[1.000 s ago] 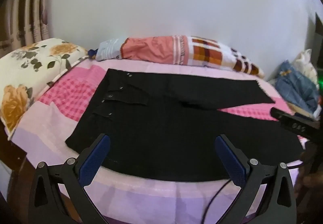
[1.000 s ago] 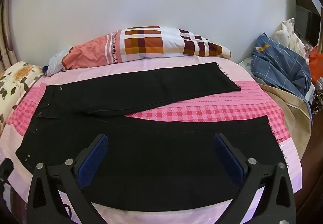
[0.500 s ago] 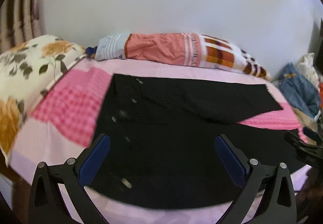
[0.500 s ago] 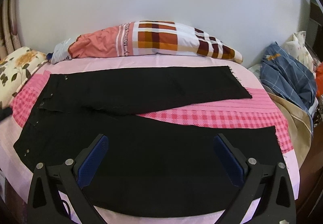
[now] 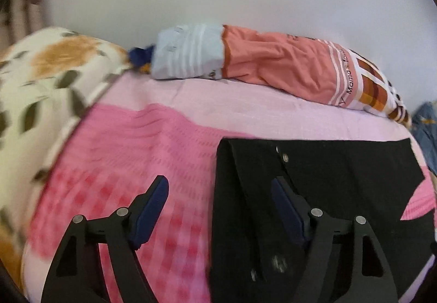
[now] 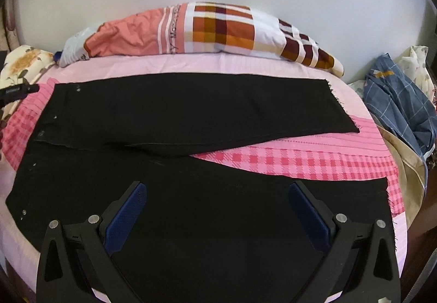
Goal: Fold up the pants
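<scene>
Black pants [image 6: 191, 117] lie spread flat on the pink bed, waistband at the left, the two legs splayed toward the right. In the left wrist view the waistband end [image 5: 314, 172] lies at the right. My left gripper [image 5: 220, 191] is open, narrower than before, low over the waistband edge, its right finger [image 5: 286, 210] over the black cloth and its left finger over the pink sheet. My right gripper [image 6: 218, 193] is open and empty above the near leg. The left gripper's tip [image 6: 19, 91] shows at the far left.
A patchwork bolster pillow [image 6: 213, 30] lies along the back wall. A floral pillow [image 5: 41, 90] sits at the left. Blue plaid cloth [image 6: 401, 103] is heaped at the right. The bed's pink checked sheet [image 6: 300, 163] shows between the legs.
My left gripper has swung left and down toward the waistband edge and its fingers have closed partway. My right gripper has moved slightly closer over the near leg, still open.
</scene>
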`<state>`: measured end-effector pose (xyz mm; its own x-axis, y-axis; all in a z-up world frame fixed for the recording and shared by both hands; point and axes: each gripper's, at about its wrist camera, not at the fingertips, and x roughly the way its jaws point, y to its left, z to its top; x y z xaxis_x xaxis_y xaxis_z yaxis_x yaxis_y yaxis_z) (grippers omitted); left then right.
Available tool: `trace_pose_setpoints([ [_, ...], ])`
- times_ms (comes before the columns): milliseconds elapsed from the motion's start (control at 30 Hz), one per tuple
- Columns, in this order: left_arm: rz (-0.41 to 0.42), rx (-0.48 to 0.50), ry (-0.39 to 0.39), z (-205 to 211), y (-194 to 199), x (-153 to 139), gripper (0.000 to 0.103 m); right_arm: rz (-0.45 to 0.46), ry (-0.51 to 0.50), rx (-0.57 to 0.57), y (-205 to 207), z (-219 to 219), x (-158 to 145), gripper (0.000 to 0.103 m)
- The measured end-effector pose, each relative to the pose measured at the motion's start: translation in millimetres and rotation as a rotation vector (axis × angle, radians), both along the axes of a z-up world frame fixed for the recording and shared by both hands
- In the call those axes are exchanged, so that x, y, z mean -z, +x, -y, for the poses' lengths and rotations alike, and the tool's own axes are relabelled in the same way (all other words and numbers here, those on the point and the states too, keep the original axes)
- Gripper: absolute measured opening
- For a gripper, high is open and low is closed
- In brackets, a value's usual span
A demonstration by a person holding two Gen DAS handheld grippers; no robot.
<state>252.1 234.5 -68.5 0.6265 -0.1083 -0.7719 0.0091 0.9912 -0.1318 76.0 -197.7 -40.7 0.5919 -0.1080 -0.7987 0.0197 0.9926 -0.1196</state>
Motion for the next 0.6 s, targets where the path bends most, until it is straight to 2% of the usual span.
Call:
trace_pose_setpoints([
  [67, -0.040, 0.109, -0.023, 0.4, 25.0, 14.7, 0.077, -0.021, -0.009, -0.002, 6.0, -4.0, 5.7, 0.103],
  [100, -0.074, 0.172, -0.059, 1.9, 36.1, 22.7, 0.077, -0.030, -0.015, -0.004, 8.9, -6.3, 8.2, 0.103],
  [167, -0.113, 0.228, -0.118, -1.1, 54.6, 37.3, 0.077, -0.043, -0.029, -0.011, 13.4, -10.7, 12.4, 0.103],
  [233, -0.099, 0.206, -0.066, -6.6, 67.8, 43.4, 0.077, -0.057, -0.038, -0.015, 17.4, -13.6, 16.1, 0.103],
  [400, -0.060, 0.253, -0.072, -10.9, 81.9, 46.5, 0.077, -0.090, -0.042, -0.014, 27.4, -18.3, 24.4, 0.103],
  [467, -0.075, 0.251, 0.002, -3.4, 84.5, 49.5, 0.076, -0.096, -0.045, -0.017, 30.3, -21.8, 26.8, 0.103],
  [500, -0.096, 0.261, 0.023, 2.5, 88.3, 51.5, 0.069, -0.096, -0.046, -0.019, 31.3, -23.2, 27.2, 0.103],
  [533, -0.127, 0.287, -0.011, 3.8, 92.1, 55.9, 0.048, -0.096, -0.046, -0.021, 31.7, -24.5, 27.5, 0.103],
  [567, -0.154, 0.297, -0.040, 7.4, 96.1, 58.2, 0.037, -0.096, -0.045, -0.025, 31.8, -26.4, 27.7, 0.103],
  [600, -0.174, 0.288, -0.045, 8.0, 99.1, 60.8, 0.036, -0.096, -0.046, -0.027, 31.9, -27.7, 27.9, 0.103],
])
